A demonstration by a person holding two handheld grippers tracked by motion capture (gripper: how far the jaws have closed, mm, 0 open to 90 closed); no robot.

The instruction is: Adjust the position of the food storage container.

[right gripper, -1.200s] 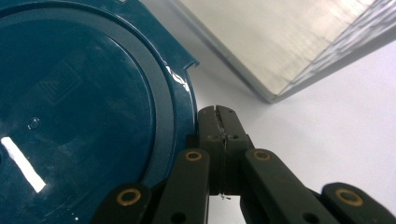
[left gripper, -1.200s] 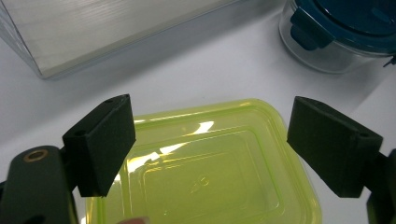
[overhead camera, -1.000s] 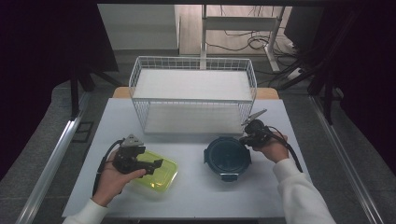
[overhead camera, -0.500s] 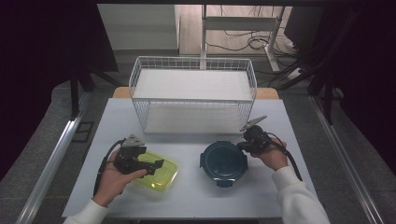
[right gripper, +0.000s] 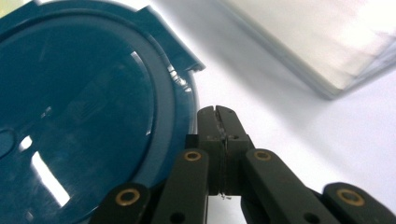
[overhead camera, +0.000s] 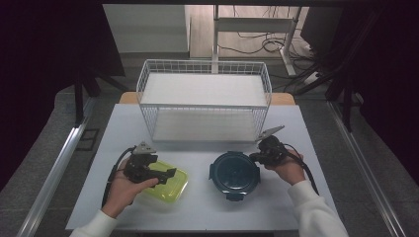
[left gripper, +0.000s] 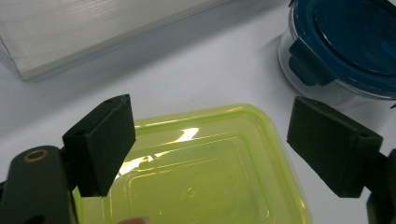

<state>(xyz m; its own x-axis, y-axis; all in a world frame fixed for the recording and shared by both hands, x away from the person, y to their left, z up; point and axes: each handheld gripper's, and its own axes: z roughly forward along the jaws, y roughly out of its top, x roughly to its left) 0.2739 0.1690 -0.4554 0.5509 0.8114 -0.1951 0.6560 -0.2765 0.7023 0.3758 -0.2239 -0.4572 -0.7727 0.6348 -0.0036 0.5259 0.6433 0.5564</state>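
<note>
Jaws on our left gripper point(left gripper: 210, 149) are spread wide over the translucent yellow-green rectangular plastic container point(left gripper: 205, 177) near the table's front-left, while our right gripper point(right gripper: 218, 122) is pinched together with nothing in it, right beside the round dark-blue clip-lid container point(overhead camera: 232, 172).

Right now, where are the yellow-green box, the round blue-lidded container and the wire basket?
yellow-green box point(left gripper: 219, 163), left gripper view, lid centre.
round blue-lidded container point(overhead camera: 233, 171), high view, lid centre.
wire basket point(overhead camera: 205, 107), high view, front rim.
</note>
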